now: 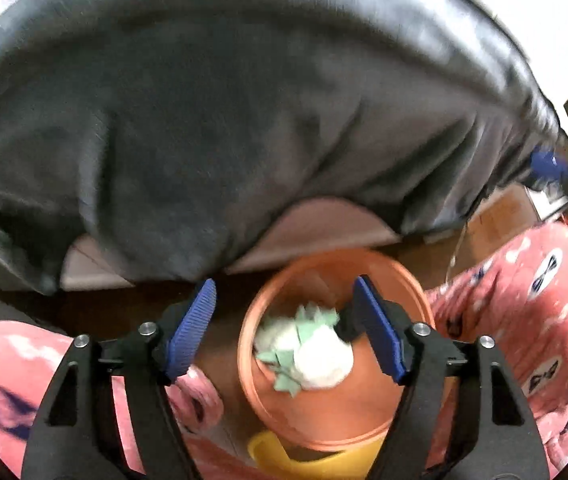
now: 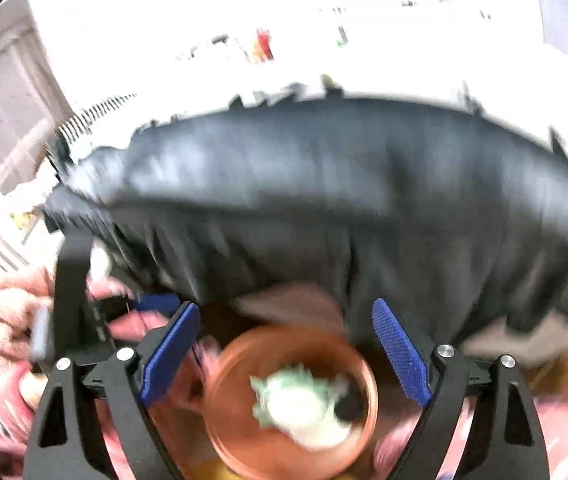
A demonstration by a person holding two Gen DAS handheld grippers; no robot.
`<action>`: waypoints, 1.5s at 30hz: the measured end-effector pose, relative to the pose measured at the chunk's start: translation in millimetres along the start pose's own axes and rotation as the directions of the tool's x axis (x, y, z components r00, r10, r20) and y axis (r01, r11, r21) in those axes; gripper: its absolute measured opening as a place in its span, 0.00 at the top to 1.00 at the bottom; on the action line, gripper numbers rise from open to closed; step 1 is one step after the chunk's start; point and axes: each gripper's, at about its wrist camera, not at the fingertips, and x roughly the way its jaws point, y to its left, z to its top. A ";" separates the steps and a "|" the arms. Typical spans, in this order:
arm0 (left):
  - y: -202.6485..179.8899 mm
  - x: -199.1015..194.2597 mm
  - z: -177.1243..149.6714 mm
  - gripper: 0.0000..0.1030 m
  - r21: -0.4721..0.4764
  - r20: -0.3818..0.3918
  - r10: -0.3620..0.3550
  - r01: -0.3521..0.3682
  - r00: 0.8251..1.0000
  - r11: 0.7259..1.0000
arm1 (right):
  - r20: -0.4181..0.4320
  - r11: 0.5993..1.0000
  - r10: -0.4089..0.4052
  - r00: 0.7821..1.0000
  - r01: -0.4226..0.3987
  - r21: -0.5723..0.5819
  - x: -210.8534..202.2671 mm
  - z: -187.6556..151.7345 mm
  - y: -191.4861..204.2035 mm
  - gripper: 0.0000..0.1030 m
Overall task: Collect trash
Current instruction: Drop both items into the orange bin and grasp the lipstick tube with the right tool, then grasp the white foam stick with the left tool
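Note:
An orange bin (image 1: 364,412) sits on the floor below me, holding white and pale green crumpled paper trash (image 1: 308,354). My left gripper (image 1: 286,328) is open and empty above the bin's rim. In the right wrist view the same bin (image 2: 239,432) and its trash (image 2: 304,404) lie below my right gripper (image 2: 288,354), which is open and empty too. The left gripper's body (image 2: 71,300) shows at the left of that view. Both views are blurred by motion.
A large dark grey cloth-covered cushion or bed edge (image 1: 223,132) fills the space ahead, also in the right wrist view (image 2: 344,200). Pink patterned pyjama legs (image 1: 524,300) flank the bin. A yellow object (image 1: 284,460) lies under the bin's near edge.

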 end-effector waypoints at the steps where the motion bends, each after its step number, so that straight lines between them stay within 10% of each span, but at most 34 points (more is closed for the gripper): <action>1: 1.1 -9.0 0.9 0.31 -0.001 0.031 0.008 -0.008 0.999 1.000 | 0.030 1.000 -0.002 1.000 0.002 -0.012 -4.5 13.2 2.2 0.16; 6: 7.3 -40.9 10.8 0.23 -0.017 0.133 0.033 -0.031 0.991 0.999 | 0.139 0.996 -0.076 0.987 0.081 -0.031 -3.0 95.2 1.5 0.16; 13: 19.2 -59.6 15.4 0.23 -0.052 0.184 0.038 -0.029 0.982 0.998 | 0.030 0.963 -0.269 0.963 0.270 -0.022 90.1 179.0 -7.1 0.47; 15: 22.6 -63.1 14.7 0.23 -0.063 0.193 0.046 -0.034 0.980 0.997 | -0.050 0.958 -0.288 0.956 0.287 -0.021 111.9 186.6 -13.0 0.68; 21: 30.8 -71.5 15.6 0.23 -0.088 0.215 0.057 -0.039 0.975 0.995 | -0.079 0.949 -0.314 0.946 0.314 -0.024 122.7 181.5 -16.1 0.82; 30: 37.2 -84.8 30.5 0.23 -0.095 0.237 0.070 -0.048 0.969 0.994 | 0.045 0.984 -0.178 0.983 0.177 0.033 61.8 175.7 -5.7 0.83; 39: 91.6 -108.1 168.9 0.16 -0.148 0.375 0.264 -0.223 0.889 0.963 | 0.225 0.997 -0.074 0.972 0.079 -0.017 -9.4 143.5 17.6 0.83; 45: 145.3 -60.1 278.8 0.16 -0.193 0.296 0.343 -0.296 0.891 0.936 | 0.249 0.998 -0.034 0.968 0.045 -0.039 -18.2 123.3 21.3 0.83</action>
